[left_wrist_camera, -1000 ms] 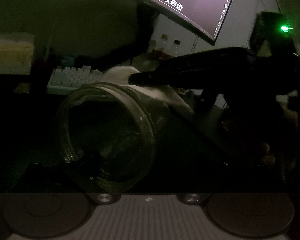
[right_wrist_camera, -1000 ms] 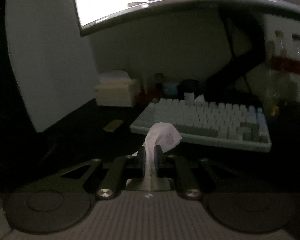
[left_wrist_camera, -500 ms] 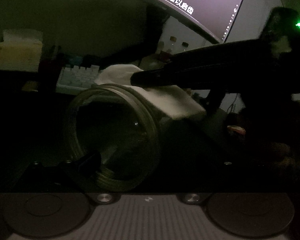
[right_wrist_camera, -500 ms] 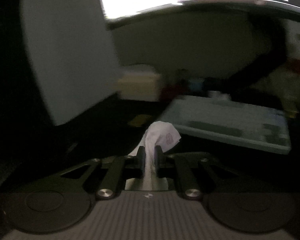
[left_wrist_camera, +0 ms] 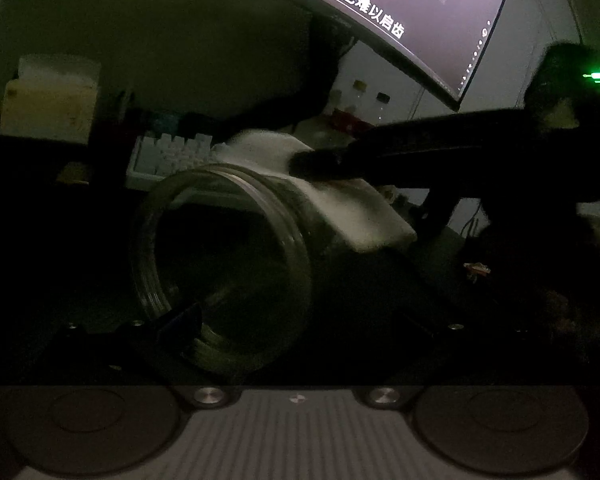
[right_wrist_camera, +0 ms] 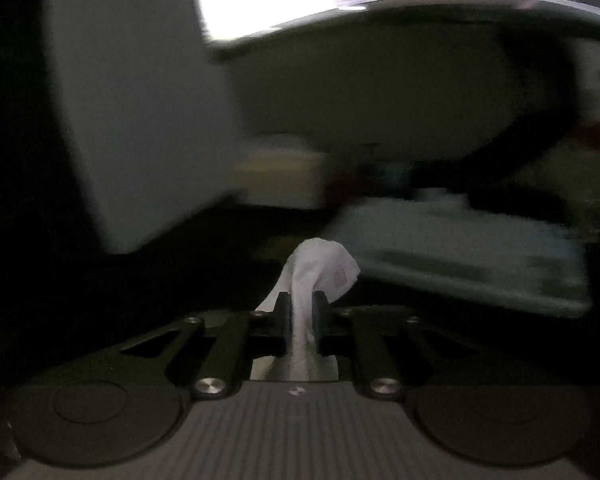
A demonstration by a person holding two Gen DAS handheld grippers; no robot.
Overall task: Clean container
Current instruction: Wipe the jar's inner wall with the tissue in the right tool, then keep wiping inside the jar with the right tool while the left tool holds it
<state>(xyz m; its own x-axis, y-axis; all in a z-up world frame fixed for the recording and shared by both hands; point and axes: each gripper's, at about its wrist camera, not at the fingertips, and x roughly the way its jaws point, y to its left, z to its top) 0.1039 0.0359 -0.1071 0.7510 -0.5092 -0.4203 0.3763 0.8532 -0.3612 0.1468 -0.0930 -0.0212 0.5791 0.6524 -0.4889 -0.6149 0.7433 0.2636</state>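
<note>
Monitor (left_wrist_camera: 420, 12) subtitle: "怡也难以启齿"

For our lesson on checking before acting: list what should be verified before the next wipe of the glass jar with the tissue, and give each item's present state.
1. Tissue pinched in the right gripper: ok, its jaws are closed on it, though they have just eased open slightly.
2. Tissue lying against the glass jar: ok, it drapes over the jar's upper outside, behind the rim.
3. Jar gripped firmly by the left gripper: cannot tell, too dark to see both fingers.
4. Jar mouth uncovered: ok, no lid on it.
5. Jar already clean: cannot tell, too dim.
6. Keyboard clear of the wiping: ok, it sits behind the jar.
</note>
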